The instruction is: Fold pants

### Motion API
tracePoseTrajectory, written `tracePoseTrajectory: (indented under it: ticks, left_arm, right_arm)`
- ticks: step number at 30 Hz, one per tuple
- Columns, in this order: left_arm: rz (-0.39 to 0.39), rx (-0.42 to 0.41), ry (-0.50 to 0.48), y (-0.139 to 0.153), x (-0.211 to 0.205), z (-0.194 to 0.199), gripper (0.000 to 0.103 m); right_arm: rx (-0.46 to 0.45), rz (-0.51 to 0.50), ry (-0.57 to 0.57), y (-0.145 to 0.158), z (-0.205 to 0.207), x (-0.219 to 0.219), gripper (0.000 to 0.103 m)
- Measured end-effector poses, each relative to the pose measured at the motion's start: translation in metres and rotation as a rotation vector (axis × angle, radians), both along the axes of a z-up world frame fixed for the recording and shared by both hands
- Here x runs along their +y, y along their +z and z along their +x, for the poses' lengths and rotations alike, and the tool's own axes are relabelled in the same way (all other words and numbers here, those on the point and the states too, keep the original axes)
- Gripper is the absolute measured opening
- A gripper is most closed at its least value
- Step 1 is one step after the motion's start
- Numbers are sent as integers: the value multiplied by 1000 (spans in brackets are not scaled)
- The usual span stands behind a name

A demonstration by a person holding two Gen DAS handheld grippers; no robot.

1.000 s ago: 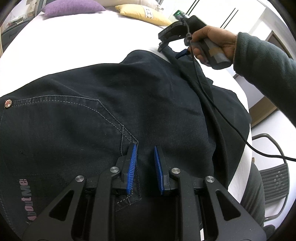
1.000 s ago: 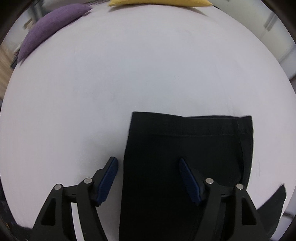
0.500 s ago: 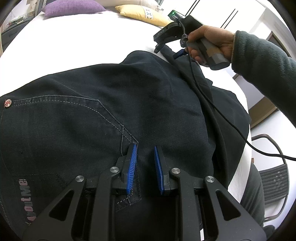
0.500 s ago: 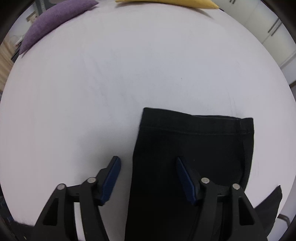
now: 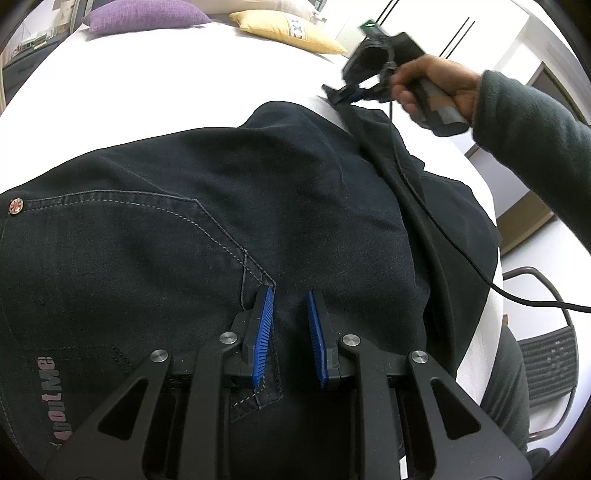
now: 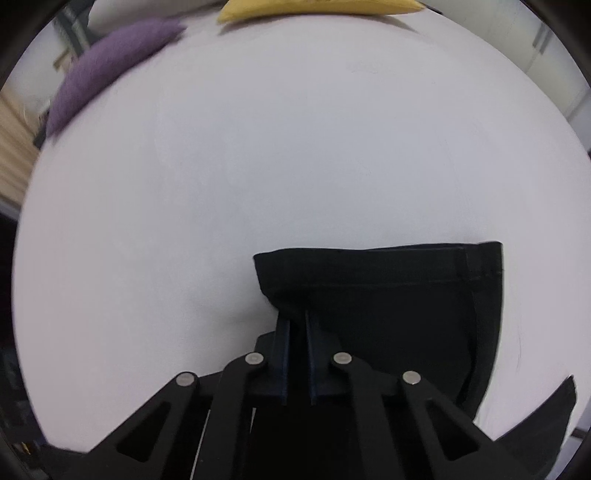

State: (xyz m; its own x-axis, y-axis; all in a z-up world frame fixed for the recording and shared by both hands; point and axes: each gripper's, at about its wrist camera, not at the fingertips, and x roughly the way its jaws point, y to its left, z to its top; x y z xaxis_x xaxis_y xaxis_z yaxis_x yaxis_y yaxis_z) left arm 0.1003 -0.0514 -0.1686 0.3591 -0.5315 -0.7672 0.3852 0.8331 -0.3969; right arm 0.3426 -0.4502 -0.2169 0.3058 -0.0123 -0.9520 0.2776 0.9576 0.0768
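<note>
Pants [image 5: 258,192], dark denim with pale stitching, spread on white bed [image 6: 295,147], left tongs [image 5: 290,295] nearly closed, pinching waist fabric, right tongs [image 6: 297,317] just closed, gripping leg-hem corner, bare sheet beyond hem.

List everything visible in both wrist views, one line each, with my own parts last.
pants: one, dark navy denim, spread on the bed; leg hem at the far end.
bed sheet: one, white, under the pants.
purple pillow: one, head of the bed.
yellow pillow: one, beside the purple one.
chair: one, grey mesh, right of the bed.
cable: one, black, trailing over the pants.
left gripper: black, blue pads, nearly closed on the waist fabric.
right gripper: just closed, pinching the hem corner.
right hand: holding its gripper's handle, dark green sleeve.
</note>
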Motion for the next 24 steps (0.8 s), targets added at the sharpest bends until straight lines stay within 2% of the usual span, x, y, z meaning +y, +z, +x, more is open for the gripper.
tracePoseTrajectory:
  ticks: [3,5,6,9,12,13,14,15,16,19,20,21,23,24]
  left_arm:
    - [-2,1,1,0,0,0,19]
    - [-1,2,1,-1,1,1,19]
    - [0,1,0,-1,2,1,19]
    - [10,-3,-1,0,1,1,19]
    - [22,-9,-2,1,-1,0,19]
    - [25,-11,-3,1,-2,-1,19]
    - [27,-12,-3,1,-3,-1,19]
    - [30,-13,-3,1,-4,-1,19]
    - [33,-13,-3,1,-5,-2,19]
    - [50,-20,-3,2,-9,-2,19]
    - [58,-23,-3,3,-11,-3,19]
    - [69,-28,-3,3,-13,-4,19]
    - [89,-37,-4,4,-17,-5,19]
    - [97,-41,-4,4,-19,-6,19]
  right_arm:
    - [-99,65,-29,29,-21,-35,7]
    - [-183,129,-63,49,-49,-62,7]
    - [-218,159,-78,59,-64,-60,7]
    - [-358,248,-145,91,-129,-101,7]
    - [-452,321,-218,97,-183,-123,4]
    - [-488,352,-259,96,-214,-139,4]
    - [-496,360,-289,93,-208,-159,4]
    - [-495,356,-328,85,-231,-168,4]
    - [-494,360,-355,83,-229,-176,4]
    - [-500,431,-420,50,-257,-183,4]
    - [-511,472,-447,34,-244,-187,4]
    - [-520,539,-472,23,-247,-192,8]
    - [-494,608,-512,7,-264,-203,10]
    - [-481,635,-525,2,-272,-208,17]
